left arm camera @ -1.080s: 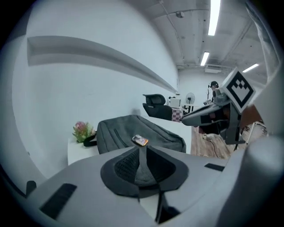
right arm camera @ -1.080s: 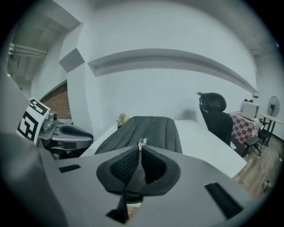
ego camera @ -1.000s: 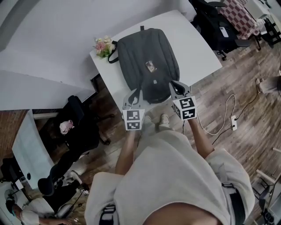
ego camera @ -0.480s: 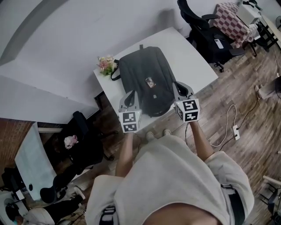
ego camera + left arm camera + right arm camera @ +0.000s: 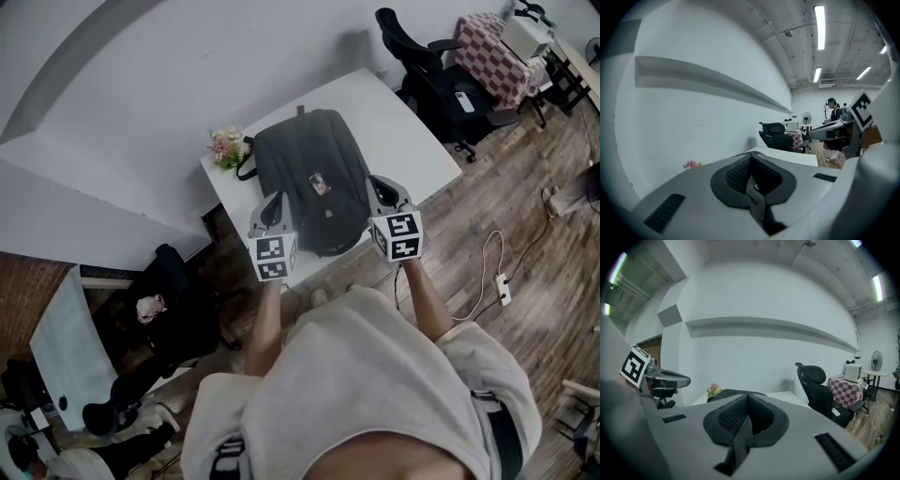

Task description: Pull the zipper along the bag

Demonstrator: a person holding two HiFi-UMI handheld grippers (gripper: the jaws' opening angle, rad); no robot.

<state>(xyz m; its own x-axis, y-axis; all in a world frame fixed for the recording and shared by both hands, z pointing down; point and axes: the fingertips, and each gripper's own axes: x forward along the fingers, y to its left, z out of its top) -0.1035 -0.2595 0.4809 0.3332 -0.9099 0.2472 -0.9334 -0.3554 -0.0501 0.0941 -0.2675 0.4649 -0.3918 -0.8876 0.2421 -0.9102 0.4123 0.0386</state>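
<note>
White table (image 5: 412, 131) stands against a pale wall (image 5: 187, 66), on a wood floor (image 5: 525, 216). Dark bag (image 5: 309, 169) lies flat on it, near end at the table's front edge. Flowers (image 5: 226, 146) sit at the left corner, just beside the bag. Bare tabletop lies right of the bag. Black chair (image 5: 422, 75) stands off the right edge. Left gripper (image 5: 273, 204) and right gripper (image 5: 384, 190) flank the bag's near end, both with jaws closed and empty.

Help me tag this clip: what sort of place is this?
Probably an office or lab workspace: a white table holding a backpack, black office chairs beside it, and strip lights on a bare ceiling.
</note>
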